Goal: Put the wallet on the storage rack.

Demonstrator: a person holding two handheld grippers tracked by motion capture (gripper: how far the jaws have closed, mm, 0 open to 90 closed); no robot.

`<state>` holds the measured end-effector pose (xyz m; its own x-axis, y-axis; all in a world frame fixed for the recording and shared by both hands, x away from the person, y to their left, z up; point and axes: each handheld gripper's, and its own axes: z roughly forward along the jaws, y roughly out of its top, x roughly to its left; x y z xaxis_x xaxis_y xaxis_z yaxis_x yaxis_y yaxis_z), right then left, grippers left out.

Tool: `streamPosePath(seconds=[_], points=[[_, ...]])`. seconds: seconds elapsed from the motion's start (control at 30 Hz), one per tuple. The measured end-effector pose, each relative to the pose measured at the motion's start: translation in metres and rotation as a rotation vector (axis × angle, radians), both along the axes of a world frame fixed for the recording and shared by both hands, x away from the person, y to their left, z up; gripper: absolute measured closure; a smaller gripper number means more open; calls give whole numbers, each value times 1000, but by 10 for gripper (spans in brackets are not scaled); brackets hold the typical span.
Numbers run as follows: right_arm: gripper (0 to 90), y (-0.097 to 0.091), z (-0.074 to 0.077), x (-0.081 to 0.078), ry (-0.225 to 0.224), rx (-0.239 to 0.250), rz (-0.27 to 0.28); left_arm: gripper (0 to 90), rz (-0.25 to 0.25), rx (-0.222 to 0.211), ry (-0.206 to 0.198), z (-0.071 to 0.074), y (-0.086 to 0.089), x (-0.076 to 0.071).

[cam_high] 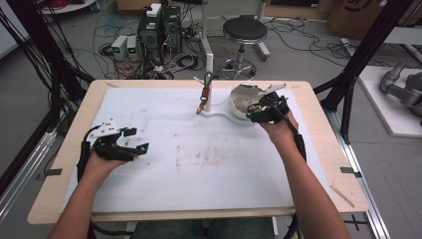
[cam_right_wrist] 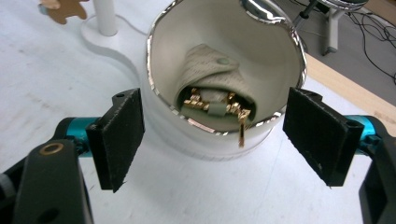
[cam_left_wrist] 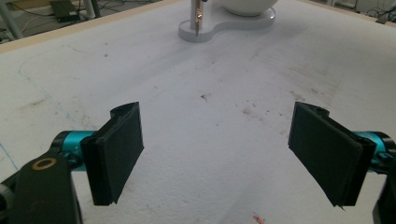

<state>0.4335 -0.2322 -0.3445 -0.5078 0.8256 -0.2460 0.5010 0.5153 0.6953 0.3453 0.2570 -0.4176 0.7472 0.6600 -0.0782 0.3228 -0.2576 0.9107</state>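
Observation:
A white bowl (cam_high: 240,98) with a silver rim stands on a white base (cam_high: 219,114) at the far middle-right of the table. Inside it lie a beige pouch (cam_right_wrist: 205,70) and a gold chain (cam_right_wrist: 217,106); one gold piece (cam_right_wrist: 242,133) hangs over the near rim. My right gripper (cam_right_wrist: 219,140) is open, its jaws straddling the bowl's (cam_right_wrist: 154,56) near side with nothing held. A white post (cam_high: 208,88) on the same base carries a small brown pendant (cam_high: 202,103). My left gripper (cam_high: 135,140) is open over the bare white mat (cam_left_wrist: 210,84) at the left.
The mat covers most of the wooden table (cam_high: 318,124). Beyond the far edge stand a black stool (cam_high: 244,31), computer boxes (cam_high: 159,27) and tangled cables. Black frame struts (cam_high: 361,55) rise at both sides.

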Motion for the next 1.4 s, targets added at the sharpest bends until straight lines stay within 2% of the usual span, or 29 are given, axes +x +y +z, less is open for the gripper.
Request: streamPosePath(seconds=[0.13, 0.2, 0.37, 0.43, 0.47, 0.5, 0.53, 0.57, 0.6, 0.67, 0.8, 0.83, 0.93, 0.97, 1.0, 1.07, 1.17, 1.27, 1.4], points=[[212, -1, -1, -9, 0, 11, 9, 179, 0, -8, -7, 1, 0, -1], [212, -3, -2, -21, -15, 34, 27, 179, 1, -12, -10, 2, 0, -2], [212, -10, -6, -35, -28, 86, 33, 179, -7, -11, -15, 2, -4, -2], [212, -14, -9, -45, -47, 115, 41, 179, -9, -11, -17, 2, -6, -2], [212, -14, -9, -45, -47, 115, 41, 179, -9, -11, -17, 2, -6, -2], [212, -16, -12, -52, -60, 134, 43, 179, -16, -8, -18, 2, -8, -2], [212, -16, -12, -52, -60, 134, 43, 179, -16, -8, -18, 2, -8, -2], [211, -20, -16, -60, -69, 165, 49, 179, -15, -4, -19, 2, -9, -3], [211, -20, -16, -60, -69, 165, 49, 179, -15, -4, -19, 2, -9, -3], [211, -24, -21, -70, -66, 203, 52, 179, -14, -8, -23, 2, -10, -3], [212, -27, -27, -78, -66, 225, 65, 179, -8, -8, -33, 3, -10, -4], [211, -27, -31, -84, -66, 241, 73, 179, 12, -3, -41, 3, -10, -4], [212, -28, -36, -88, -69, 252, 75, 179, 23, -12, -49, 4, -9, -5], [212, -29, -43, -92, -67, 258, 77, 179, 29, -19, -57, 4, -9, -6], [212, -29, -43, -92, -67, 258, 77, 179, 29, -19, -57, 4, -9, -6], [211, -32, -54, -96, -63, 281, 74, 179, 24, -21, -60, 3, -9, -7], [209, -37, -62, -98, -50, 295, 62, 179, 18, -21, -60, 2, -9, -8], [209, -43, -68, -101, -71, 291, 56, 179, 20, -38, -59, 1, -7, -10], [208, -48, -70, -100, -71, 308, 50, 179, 15, -40, -52, -2, -7, -9]])
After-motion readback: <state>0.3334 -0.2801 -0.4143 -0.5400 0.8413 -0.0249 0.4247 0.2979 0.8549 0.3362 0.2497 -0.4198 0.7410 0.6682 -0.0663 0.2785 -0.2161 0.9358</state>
